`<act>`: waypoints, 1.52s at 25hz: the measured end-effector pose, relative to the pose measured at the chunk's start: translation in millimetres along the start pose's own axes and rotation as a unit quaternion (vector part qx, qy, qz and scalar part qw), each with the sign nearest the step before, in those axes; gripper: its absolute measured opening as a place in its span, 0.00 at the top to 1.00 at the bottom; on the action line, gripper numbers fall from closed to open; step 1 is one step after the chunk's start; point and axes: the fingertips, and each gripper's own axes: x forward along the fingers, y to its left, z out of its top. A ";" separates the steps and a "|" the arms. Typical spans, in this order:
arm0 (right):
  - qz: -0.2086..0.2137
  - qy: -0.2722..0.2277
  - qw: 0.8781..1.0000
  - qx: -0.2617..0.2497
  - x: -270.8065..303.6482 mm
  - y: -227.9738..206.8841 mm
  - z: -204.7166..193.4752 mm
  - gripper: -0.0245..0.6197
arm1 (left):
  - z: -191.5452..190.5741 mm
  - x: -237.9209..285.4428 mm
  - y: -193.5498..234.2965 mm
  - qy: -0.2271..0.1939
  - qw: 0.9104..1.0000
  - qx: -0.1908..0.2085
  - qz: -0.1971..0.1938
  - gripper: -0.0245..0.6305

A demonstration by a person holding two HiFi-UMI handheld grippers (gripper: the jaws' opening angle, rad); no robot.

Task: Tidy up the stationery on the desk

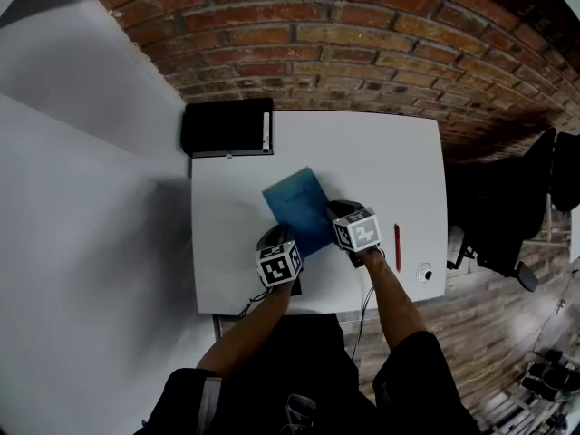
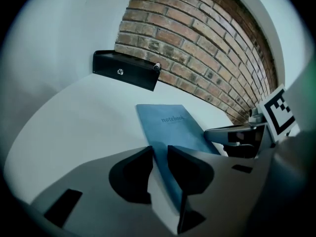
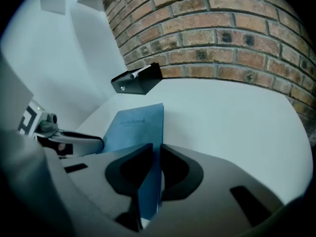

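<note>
A blue notebook (image 1: 297,205) lies slanted at the middle of the white desk (image 1: 390,152). My left gripper (image 1: 281,239) is shut on its near left edge, and my right gripper (image 1: 341,214) is shut on its near right edge. In the left gripper view the cover (image 2: 170,125) runs away from the pinching jaws (image 2: 160,152), with the right gripper (image 2: 247,135) beside it. In the right gripper view the notebook (image 3: 136,127) stands tilted between the jaws (image 3: 156,149). A red pen (image 1: 397,247) lies to the right of my right gripper.
A black case (image 1: 227,127) with a white pen (image 1: 265,132) on it sits at the desk's far left corner, against the brick wall. A small round white object (image 1: 423,273) rests near the front right corner. A black office chair (image 1: 507,216) stands to the right.
</note>
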 end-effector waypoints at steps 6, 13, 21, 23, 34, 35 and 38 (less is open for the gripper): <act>-0.004 0.000 1.000 0.009 -4.3 -1.7 2.4 0.89 | 0.4 -0.9 -0.7 0.000 1.000 0.000 0.000 0.82; 0.008 0.001 0.999 0.031 -7.0 4.7 -5.5 0.90 | 0.7 -4.1 4.2 -0.001 1.000 0.021 -0.001 0.82; 0.014 -0.004 0.998 0.063 -10.8 21.8 -20.3 0.91 | -3.0 -12.7 15.7 0.006 0.999 0.044 -0.009 0.83; 0.010 -0.008 0.998 0.067 -12.0 27.7 -23.9 0.91 | -5.0 -16.0 19.2 0.007 0.999 0.053 -0.009 0.84; 0.016 -0.023 0.994 0.105 -14.1 73.5 -41.2 0.91 | -13.8 -38.0 52.9 0.014 0.998 0.059 -0.010 0.85; 0.018 -0.023 0.994 0.109 -13.8 78.2 -43.1 0.91 | -14.5 -40.1 56.5 0.015 0.998 0.060 -0.010 0.85; 0.028 -0.020 0.991 0.131 -12.8 91.5 -50.6 0.91 | -16.9 -46.6 66.0 0.018 0.997 0.068 -0.010 0.85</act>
